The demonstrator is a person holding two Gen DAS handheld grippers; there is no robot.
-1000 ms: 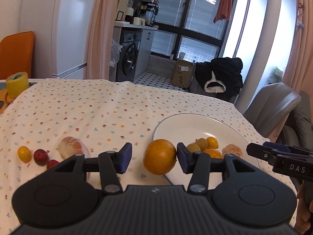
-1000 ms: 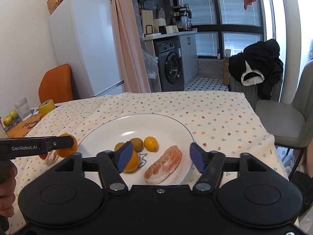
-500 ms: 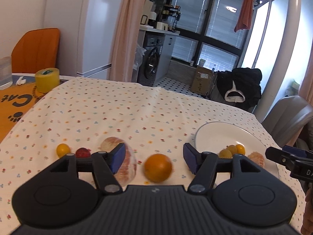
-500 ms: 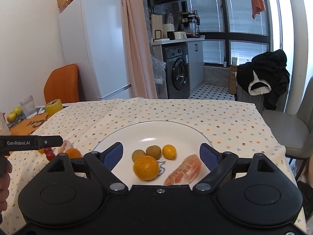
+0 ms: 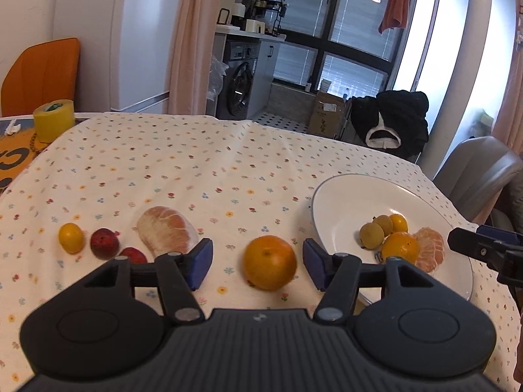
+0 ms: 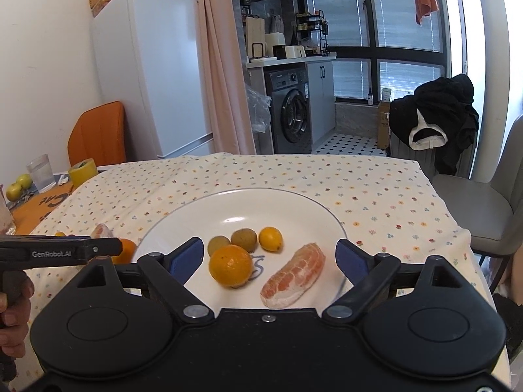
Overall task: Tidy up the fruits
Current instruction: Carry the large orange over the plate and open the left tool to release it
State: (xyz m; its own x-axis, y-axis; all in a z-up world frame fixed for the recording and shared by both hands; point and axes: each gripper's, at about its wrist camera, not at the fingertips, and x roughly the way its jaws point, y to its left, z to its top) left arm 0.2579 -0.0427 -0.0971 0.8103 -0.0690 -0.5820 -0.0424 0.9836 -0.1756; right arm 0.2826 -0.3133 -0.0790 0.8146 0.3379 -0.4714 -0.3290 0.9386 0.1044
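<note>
My left gripper [image 5: 257, 261] is open, and an orange [image 5: 269, 266] lies on the flowered tablecloth between its fingers, touching neither. Left of it lie a peeled citrus segment [image 5: 166, 233], two red lychees [image 5: 104, 243] and a small yellow fruit [image 5: 71, 237]. The white plate [image 5: 327, 196] sits to the right. My right gripper [image 6: 268, 258] hangs open and empty low over the plate [image 6: 294, 199], which holds an orange [image 6: 230, 265], a peeled segment [image 6: 294, 276], two brown-green fruits [image 6: 244, 240] and a small yellow one [image 6: 270, 238].
A yellow tape roll [image 5: 52, 119] and an orange mat sit at the table's far left, with a glass [image 6: 41, 173] and green apples [image 6: 18, 187]. A grey chair [image 6: 483, 209] stands past the right edge. A hand [image 6: 11, 313] holds the left gripper.
The left jaws have widened and drawn back from the plate's edge, leaving the orange on the cloth. The right jaws have opened wider over the plate.
</note>
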